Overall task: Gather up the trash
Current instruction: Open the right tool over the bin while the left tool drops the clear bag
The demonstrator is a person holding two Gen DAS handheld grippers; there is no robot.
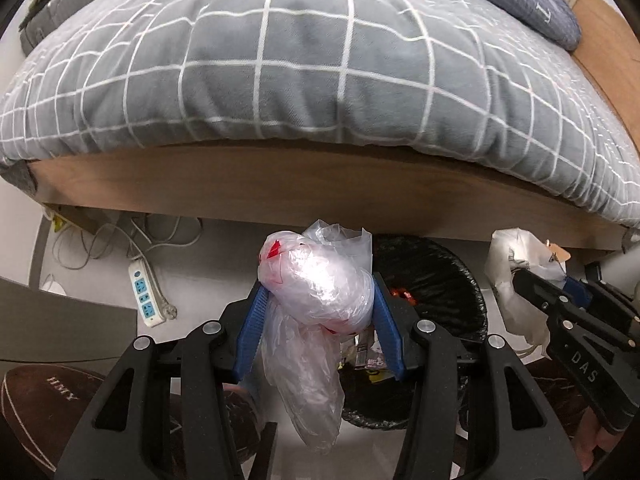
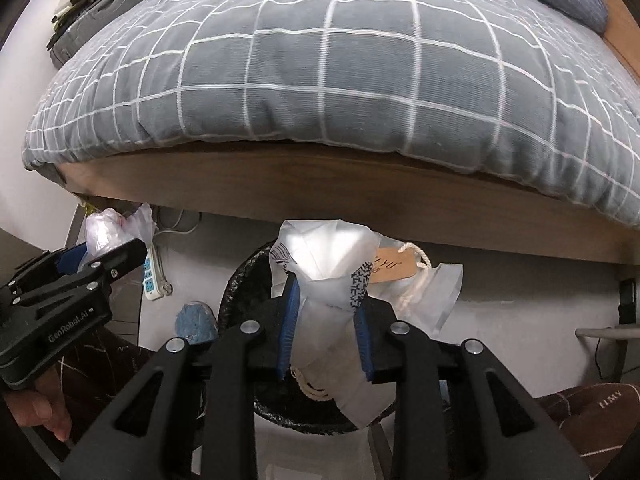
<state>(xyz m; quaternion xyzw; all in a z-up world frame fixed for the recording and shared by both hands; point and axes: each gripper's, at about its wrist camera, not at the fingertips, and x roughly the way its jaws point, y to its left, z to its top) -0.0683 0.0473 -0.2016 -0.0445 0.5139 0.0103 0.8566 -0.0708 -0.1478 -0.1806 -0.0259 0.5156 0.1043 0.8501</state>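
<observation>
Left wrist view: a clear plastic bag [image 1: 316, 288] sits clamped in the left tongs [image 1: 318, 320], hanging over the black-lined bin [image 1: 452, 280] just below the bed frame [image 1: 280, 188]. The right tongs [image 2: 326, 320] pinch white packaging [image 2: 332, 264] above that bin's rim [image 2: 236, 280]. By my reading this is the drop-off step; next, each pair of tongs must spread over the bin's mouth.

Crinkly glossy plastic bag [image 1: 316, 284], matt frosted wrapper [image 2: 328, 256], glossy black bin liner [image 1: 440, 268].
</observation>
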